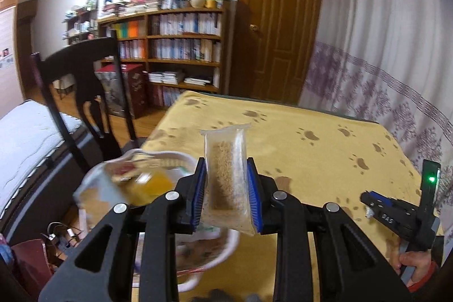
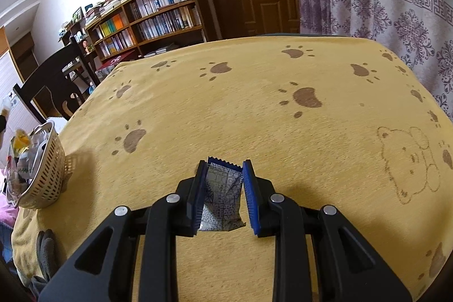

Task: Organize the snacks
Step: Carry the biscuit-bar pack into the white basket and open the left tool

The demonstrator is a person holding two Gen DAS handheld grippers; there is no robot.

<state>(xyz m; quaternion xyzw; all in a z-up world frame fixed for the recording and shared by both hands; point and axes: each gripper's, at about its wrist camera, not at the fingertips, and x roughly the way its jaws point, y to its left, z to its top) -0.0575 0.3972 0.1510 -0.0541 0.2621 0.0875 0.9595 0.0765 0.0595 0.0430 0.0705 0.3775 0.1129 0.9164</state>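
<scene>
Sorting stage: two packets in hand, one per gripper; the basket already holds several snacks, so by my reading the task is well along.
Left gripper (image 1: 226,188): fingers pinching a clear snack packet (image 1: 226,174) by its long edges, above the basket rim.
Clear snack packet: upright, brown crumbly bar inside, sealed top flap free above the pads (image 1: 198,186).
Basket (image 2: 46,177): cream, perforated, on the table's left edge, crowded with wrappers and a yellow pack; blurred in the left wrist view.
Right gripper (image 2: 223,194): fingers closed against a patterned foil packet (image 2: 223,200), low over the cloth; whether the packet touches the cloth cannot be told.
Patterned foil packet: blue-and-silver, crinkled, zigzag seal pointing away from the camera.
Table cloth (image 2: 254,132): yellow, paw prints and a bear outline, soft pile.
Handling, clear packet: likely light; film slippery, contents brittle, so grip mid-body with modest pressure.
Handling, foil packet: likely light and soft; it buckles under squeeze, so hold across the filled middle, not the seals.
Risk: basket is full, so a dropped packet may slide off the heap.
</scene>
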